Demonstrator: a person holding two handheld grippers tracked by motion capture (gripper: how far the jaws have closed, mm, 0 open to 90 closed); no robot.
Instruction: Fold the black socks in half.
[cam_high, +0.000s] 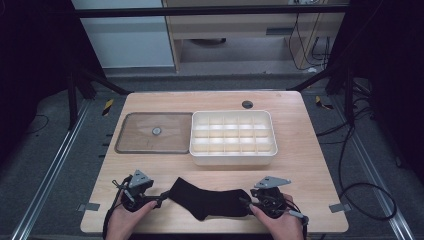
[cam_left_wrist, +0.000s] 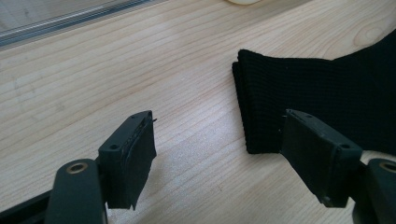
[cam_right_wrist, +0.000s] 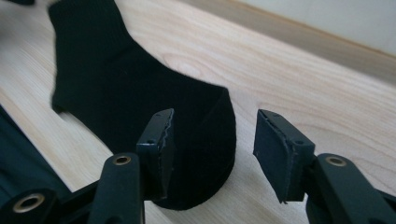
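A black sock (cam_high: 207, 199) lies flat near the front edge of the wooden table (cam_high: 310, 165), between my two grippers. My left gripper (cam_high: 161, 195) is at the cuff end. In the left gripper view its jaws (cam_left_wrist: 219, 121) stand open and the ribbed cuff (cam_left_wrist: 327, 88) reaches partway into the gap, with no pad pressing on it. My right gripper (cam_high: 247, 202) is at the toe end. In the right gripper view it is open (cam_right_wrist: 215, 116), and the rounded toe (cam_right_wrist: 140, 98) lies between and below the jaws, untouched.
A white tray (cam_high: 232, 160) divided into several compartments stands at the table's middle. Left of it lies a clear flat lid (cam_high: 127, 142) with a small round knob (cam_high: 156, 131). A dark round grommet (cam_high: 247, 104) sits near the far edge.
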